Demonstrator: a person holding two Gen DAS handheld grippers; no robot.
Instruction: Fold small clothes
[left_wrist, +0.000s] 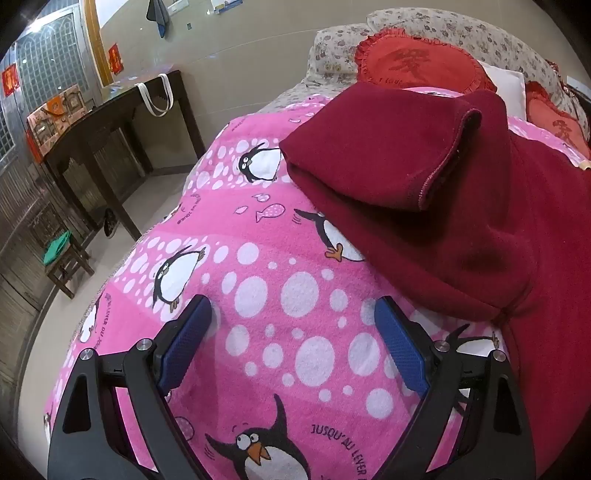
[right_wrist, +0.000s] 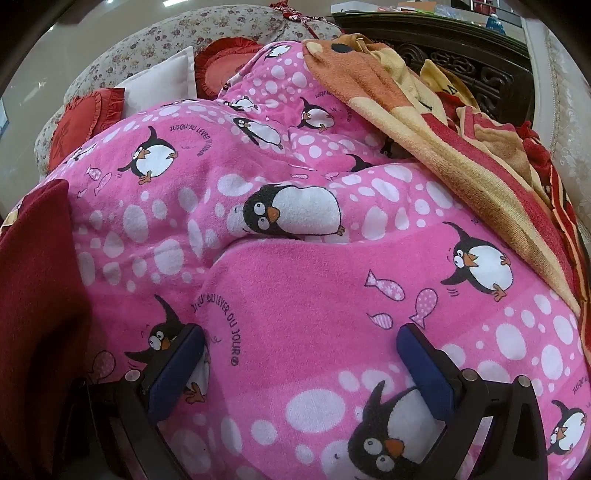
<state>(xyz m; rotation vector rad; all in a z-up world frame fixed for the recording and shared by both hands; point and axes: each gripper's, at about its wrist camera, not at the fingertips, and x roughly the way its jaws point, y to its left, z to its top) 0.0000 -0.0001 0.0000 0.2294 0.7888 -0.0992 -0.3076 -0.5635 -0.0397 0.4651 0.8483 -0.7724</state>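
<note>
While the dark red fleece garment (left_wrist: 424, 192) lies partly folded on the pink penguin blanket (left_wrist: 266, 258), its long axis runs from the upper middle of the left wrist view down toward the lower right, with a folded-over flap and its stitched hem (left_wrist: 439, 170) facing the upper right. The left gripper (left_wrist: 293, 317) hangs over the blanket with its jaws spread wide and nothing between the blue pads (left_wrist: 400, 350); whether the tips brush the blanket I cannot tell. The garment sits above and to the right of that gripper, its near edge just beside the right-hand finger.

From the right wrist view, the right gripper (right_wrist: 301, 343) is likewise wide open and empty, pointing down over a bunched swell of the same blanket. Only a strip of the red garment (right_wrist: 37, 266) shows there, along the left edge, left of the gripper's left-hand finger. An orange and red striped towel (right_wrist: 461, 155) drapes across the upper right, and red ruffled cushions (right_wrist: 74, 125) lean against a floral pillow (right_wrist: 155, 40) at the upper left.
</note>
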